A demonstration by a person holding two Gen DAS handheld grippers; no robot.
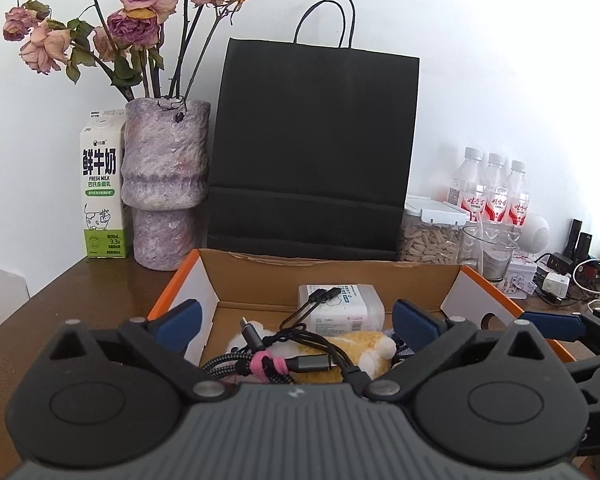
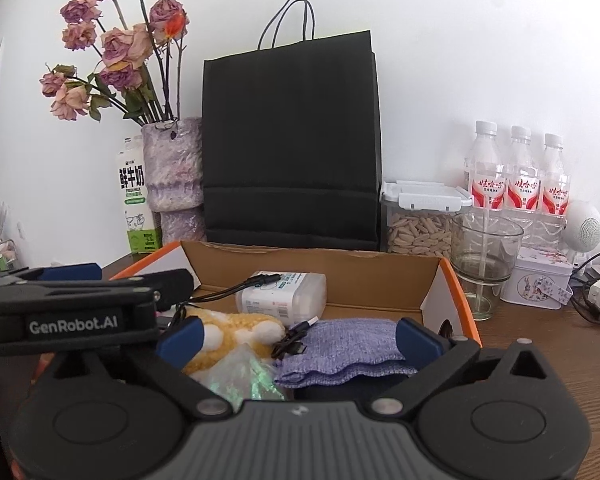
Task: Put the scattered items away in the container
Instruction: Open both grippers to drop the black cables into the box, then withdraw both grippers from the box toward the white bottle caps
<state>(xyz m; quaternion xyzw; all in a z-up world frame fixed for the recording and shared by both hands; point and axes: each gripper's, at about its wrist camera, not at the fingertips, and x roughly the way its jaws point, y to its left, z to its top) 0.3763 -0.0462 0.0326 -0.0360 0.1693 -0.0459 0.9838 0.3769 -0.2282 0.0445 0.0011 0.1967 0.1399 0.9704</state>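
An open cardboard box [image 1: 332, 268] with an orange rim [image 2: 456, 292] sits on the brown table. Inside lie a white wipes pack [image 1: 340, 306] [image 2: 288, 294], a yellow plush toy [image 1: 364, 354] [image 2: 236, 332], a braided cable [image 1: 236, 364] bound with a pink tie [image 1: 266, 366], a thin black cable [image 2: 292, 344], a purple knitted cloth [image 2: 348, 348] and a clear plastic bag [image 2: 240, 380]. My left gripper [image 1: 296, 322] hangs open over the box's near left part, holding nothing. My right gripper [image 2: 298, 340] is open over the cloth and plush, empty too.
Behind the box stand a black paper bag [image 1: 312, 148], a purple vase [image 1: 164, 184] of dried roses and a milk carton [image 1: 102, 184]. To the right are three water bottles [image 2: 516, 172], a seed container [image 2: 420, 232], a glass [image 2: 484, 256], a tin [image 2: 540, 280] and chargers.
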